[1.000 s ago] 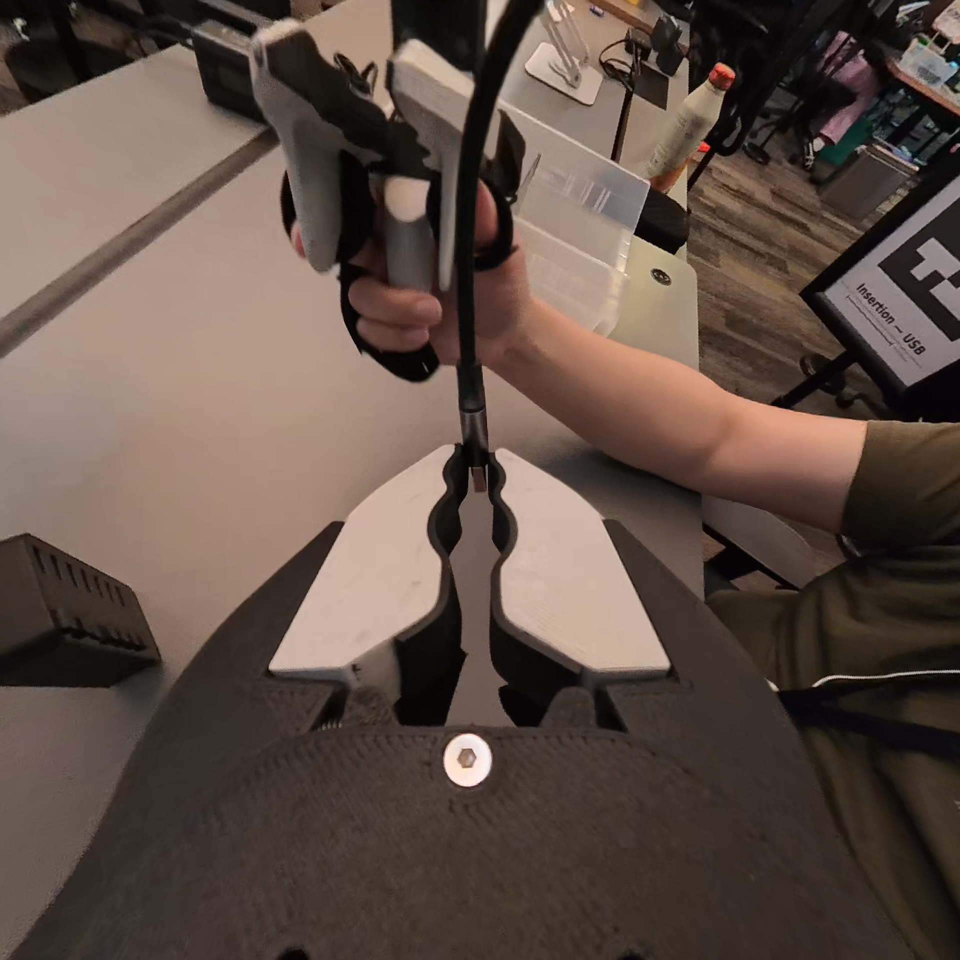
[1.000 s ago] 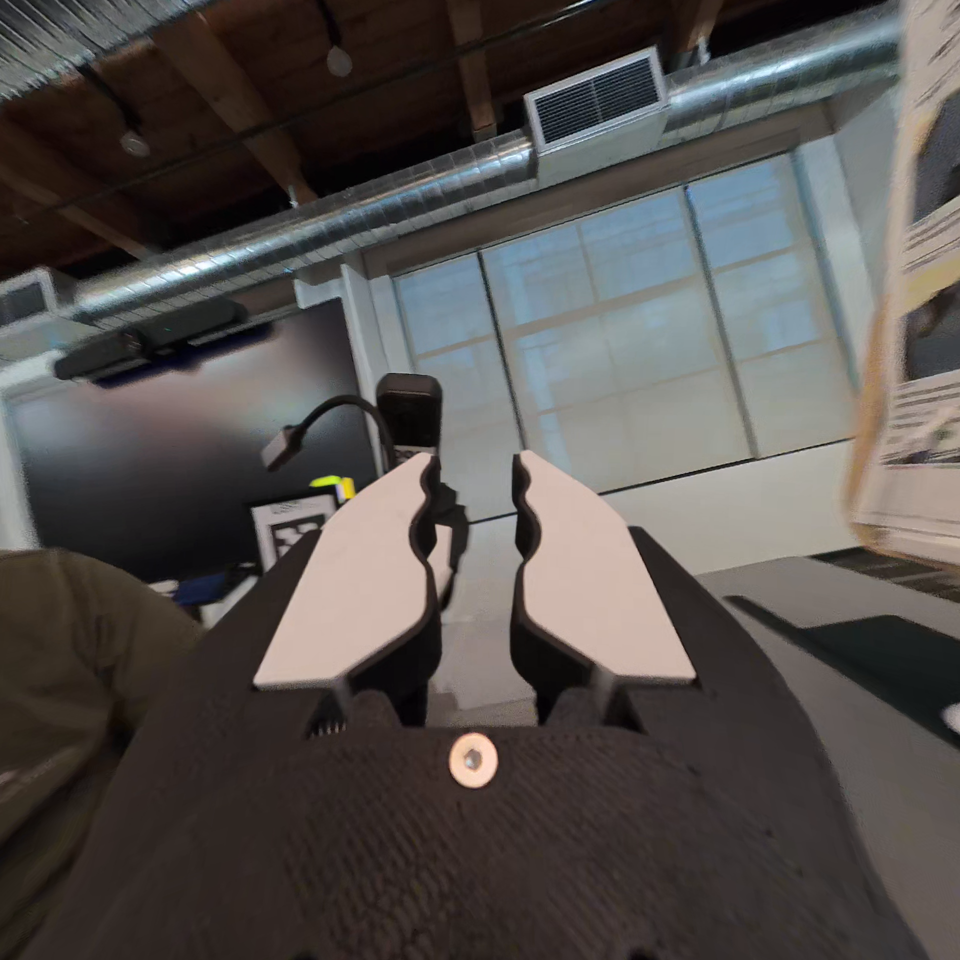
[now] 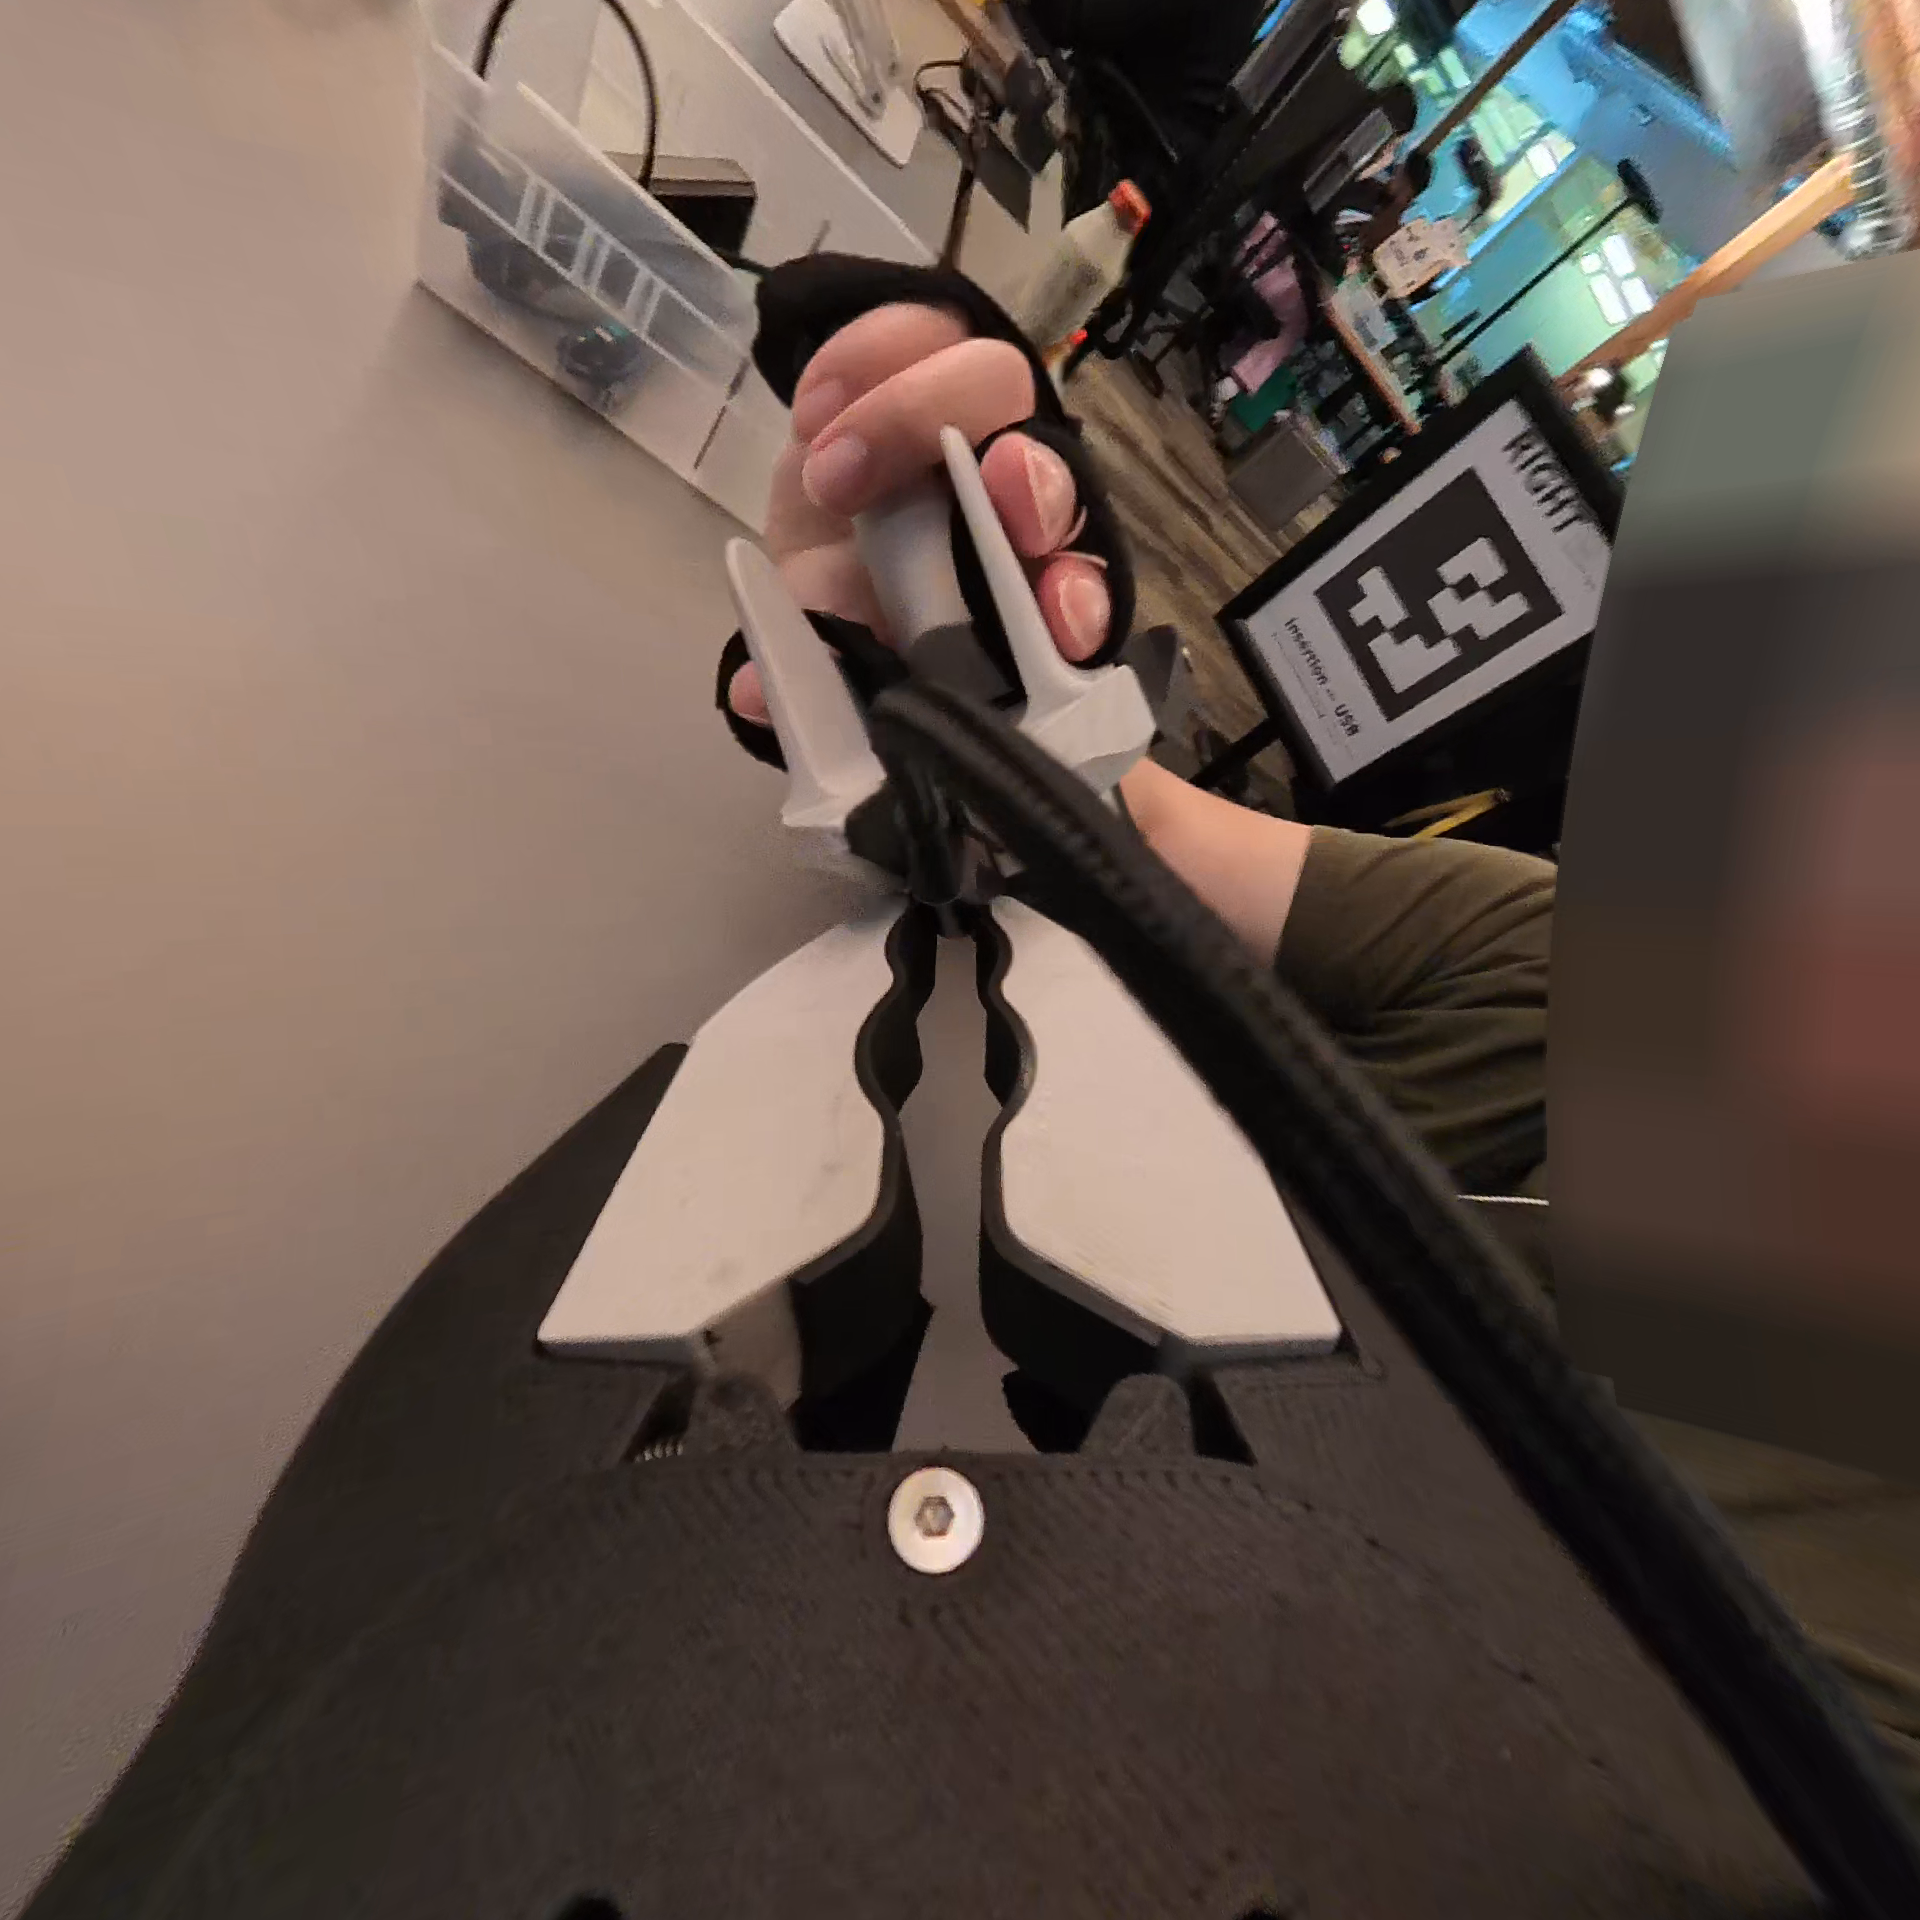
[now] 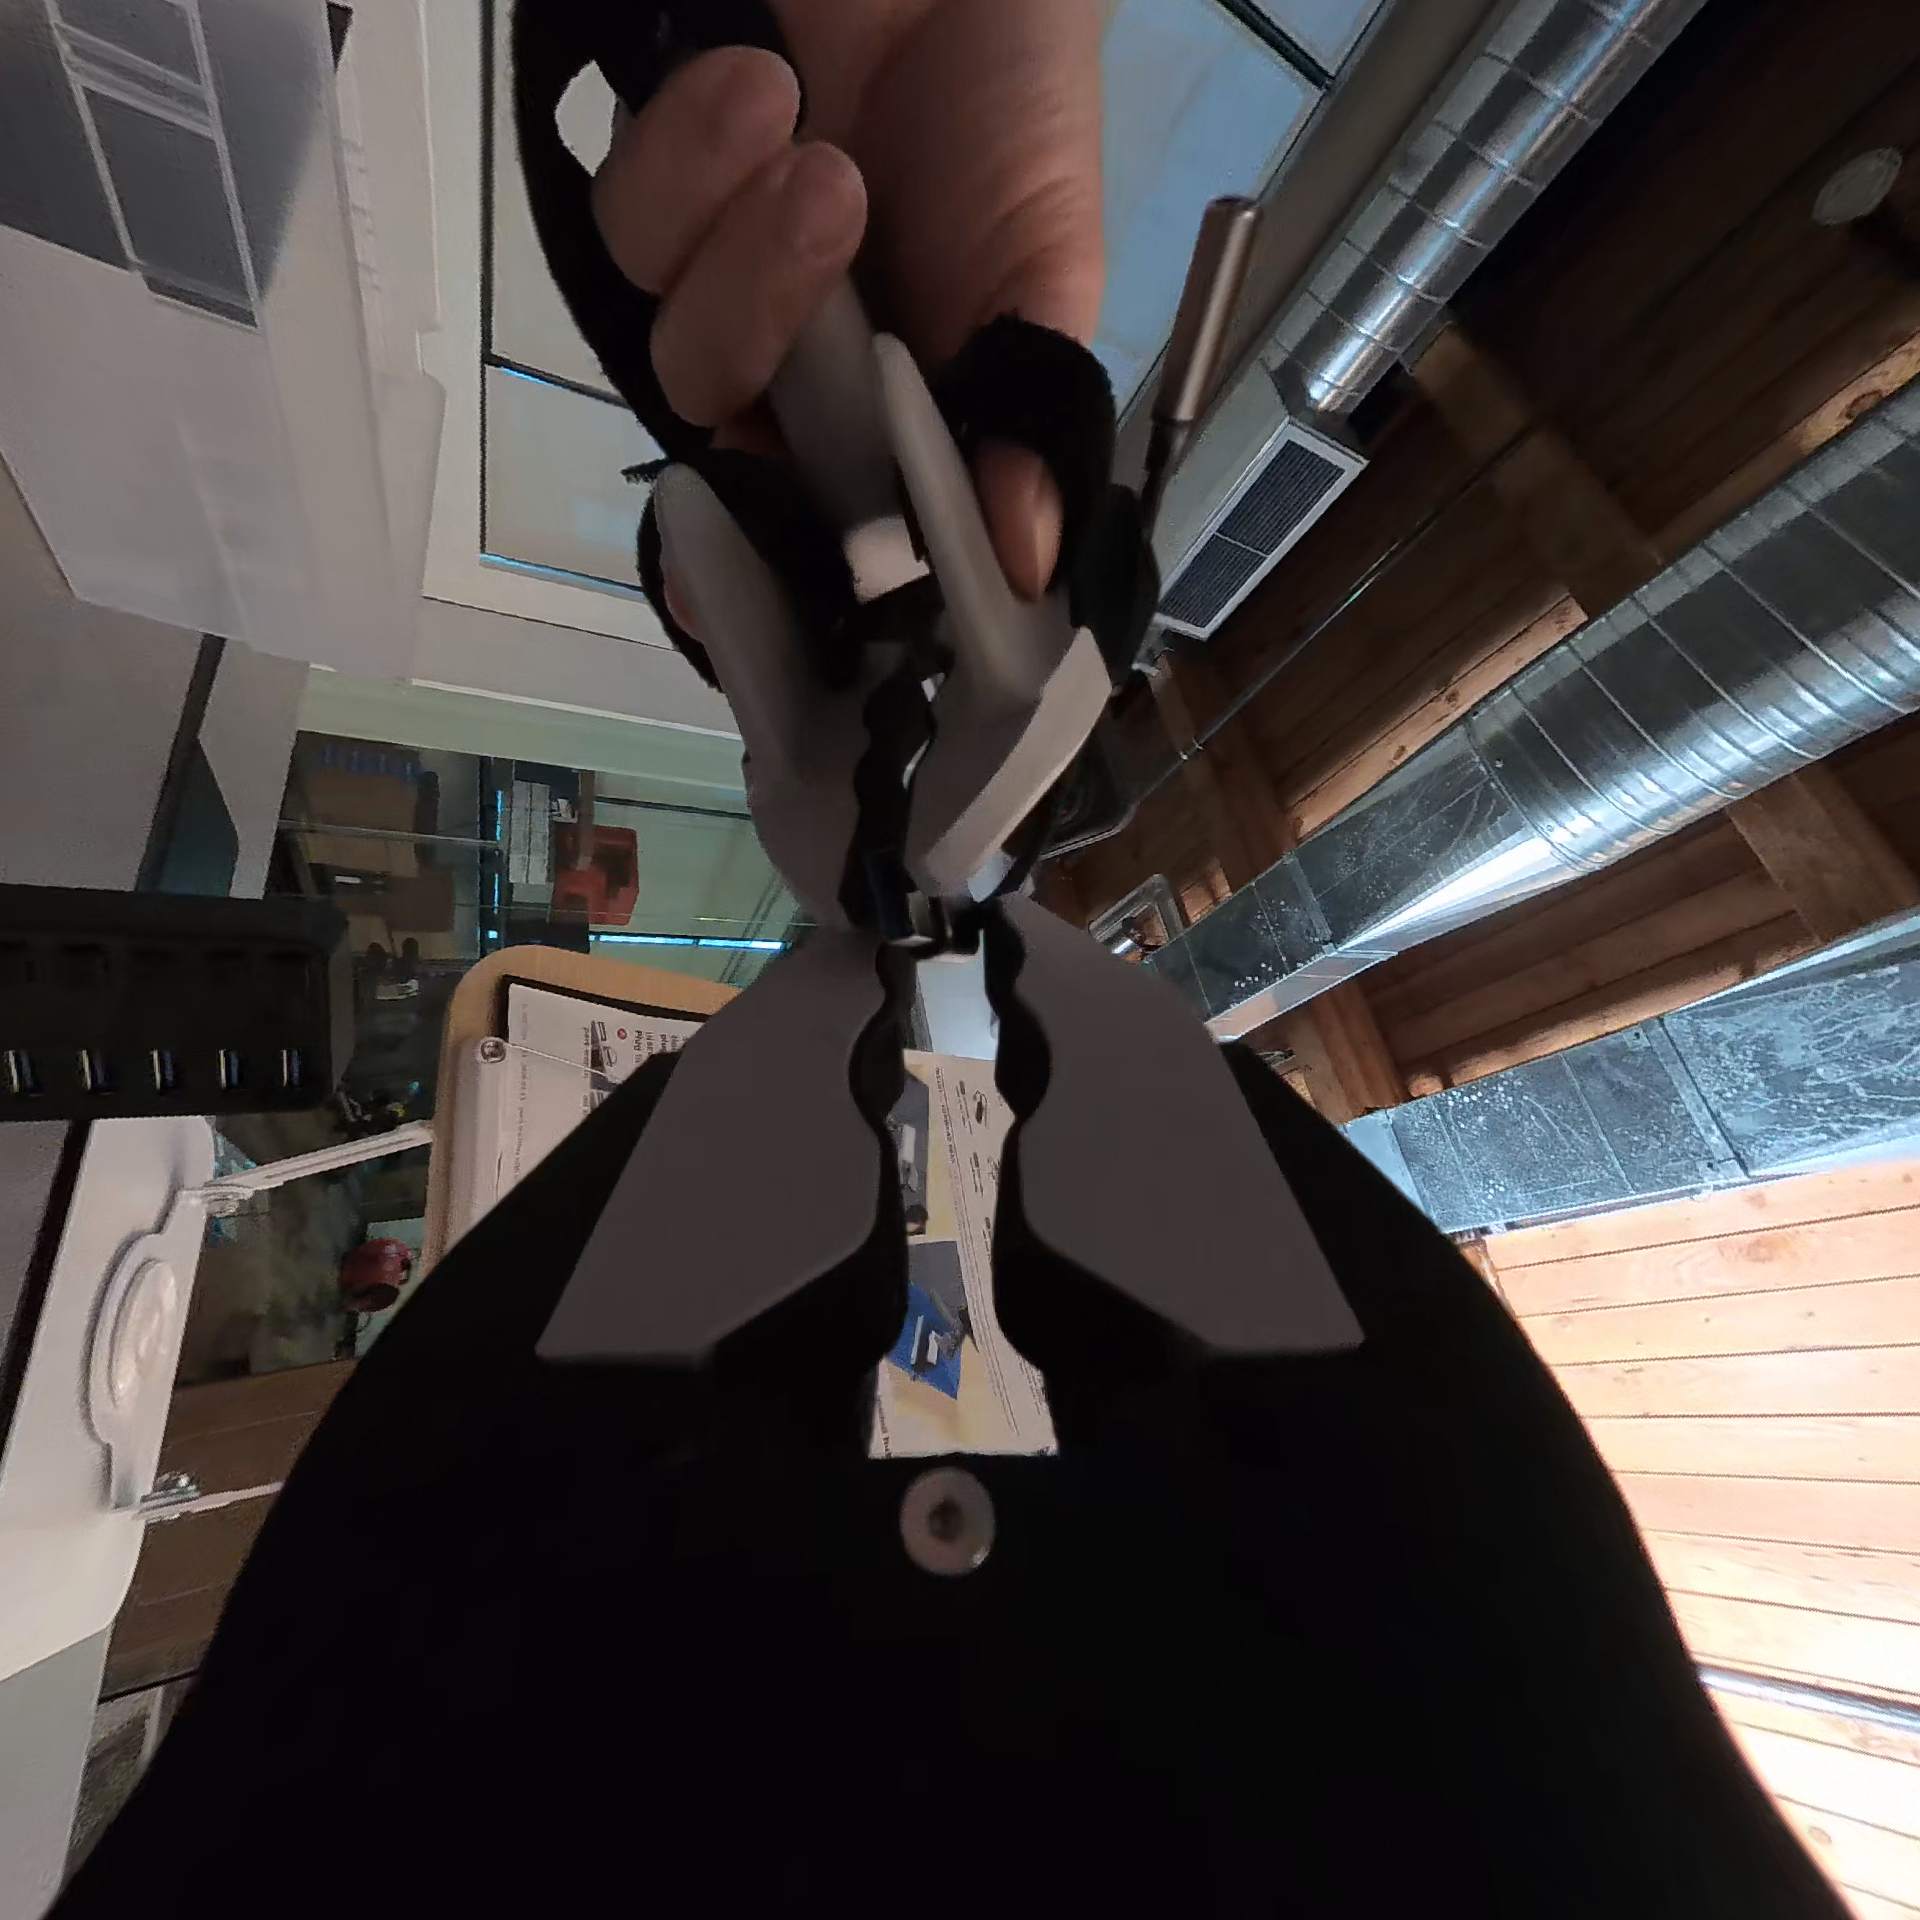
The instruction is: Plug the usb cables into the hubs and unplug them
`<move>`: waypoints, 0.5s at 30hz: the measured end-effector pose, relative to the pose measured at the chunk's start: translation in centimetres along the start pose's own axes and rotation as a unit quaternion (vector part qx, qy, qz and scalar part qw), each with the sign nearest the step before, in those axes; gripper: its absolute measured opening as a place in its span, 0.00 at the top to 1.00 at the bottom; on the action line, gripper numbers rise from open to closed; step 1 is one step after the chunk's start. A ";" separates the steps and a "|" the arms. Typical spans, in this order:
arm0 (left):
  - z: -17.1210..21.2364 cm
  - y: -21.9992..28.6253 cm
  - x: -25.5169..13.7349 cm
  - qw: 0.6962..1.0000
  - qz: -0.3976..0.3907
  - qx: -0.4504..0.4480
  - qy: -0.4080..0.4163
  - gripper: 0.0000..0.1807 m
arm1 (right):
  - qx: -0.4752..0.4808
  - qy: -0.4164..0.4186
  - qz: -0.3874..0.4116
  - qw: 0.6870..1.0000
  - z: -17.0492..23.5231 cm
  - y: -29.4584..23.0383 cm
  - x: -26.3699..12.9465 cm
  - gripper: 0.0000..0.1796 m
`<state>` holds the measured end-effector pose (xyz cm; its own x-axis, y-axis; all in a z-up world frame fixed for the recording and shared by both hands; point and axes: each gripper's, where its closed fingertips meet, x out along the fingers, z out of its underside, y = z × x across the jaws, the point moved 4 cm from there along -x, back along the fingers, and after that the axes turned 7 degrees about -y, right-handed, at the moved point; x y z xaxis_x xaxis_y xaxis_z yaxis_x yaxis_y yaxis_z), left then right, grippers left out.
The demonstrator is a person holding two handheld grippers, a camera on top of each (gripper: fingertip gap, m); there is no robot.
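Broad, pale beige desk [image 3: 260, 727] down the left side of the left wrist view, tilted steeply because the camera is rolled over. No hub on the visible part of it.

Long black box-shaped USB hub [image 4: 156, 997] at the left edge of the right wrist view, with a row of ports along its face. Well apart from both tools, with nothing seen plugged into those ports. Probably left where it is until the cable has been sorted out in the air.

Thick black braided USB cable [image 3: 1299, 1091] running from the lower right corner of the left wrist view up to the point where the two tools meet. Lifted clear of the desk, most likely so that the plug can be passed over or re-gripped at an angle better suited to insertion.

Left gripper [image 3: 940, 925] with its grey fingers drawn narrow, pinching the thin black end of the cable right at the tips.

Right gripper [image 4: 940, 951] brought nose to nose with the left one, its fingers also close together. Cannot tell whether it is actually clamping or only bracketing the end.

Small metallic plug [image 4: 914, 928] glinting where the two sets of tips meet, too small to make out its orientation. Judged an in-air adjustment ahead of plugging in.
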<state>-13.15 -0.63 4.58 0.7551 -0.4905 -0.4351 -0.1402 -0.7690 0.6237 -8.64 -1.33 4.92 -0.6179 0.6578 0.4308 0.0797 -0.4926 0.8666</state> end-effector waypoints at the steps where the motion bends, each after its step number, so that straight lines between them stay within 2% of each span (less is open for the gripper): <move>1: 0.0 0.1 0.0 1.000 0.015 -0.002 0.002 0.97 | -0.001 0.000 -0.001 1.000 -0.1 0.1 0.0 0.94; 4: 0.2 0.3 -0.3 0.999 0.048 -0.012 0.007 0.97 | -0.004 0.000 -0.014 1.000 -0.3 0.2 0.2 0.95; 8: 0.4 -0.1 -1.1 0.999 0.040 -0.022 0.012 0.94 | 0.020 -0.006 -0.053 0.998 -0.3 -0.3 0.4 0.95; 11: 0.5 -0.4 -2.2 0.999 0.029 -0.031 0.024 0.92 | 0.080 -0.015 -0.088 0.993 0.3 -0.2 0.6 0.96; 15: 0.7 -0.3 -3.6 0.998 0.021 -0.031 0.044 0.91 | 0.185 -0.037 -0.152 0.970 1.3 0.7 0.8 0.95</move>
<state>-16.23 1.12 5.49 0.8035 -0.4818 -0.3497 -0.1358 -0.7202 0.6803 -8.05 -0.37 6.25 -0.5996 0.7867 0.1467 0.1861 -0.0412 0.9817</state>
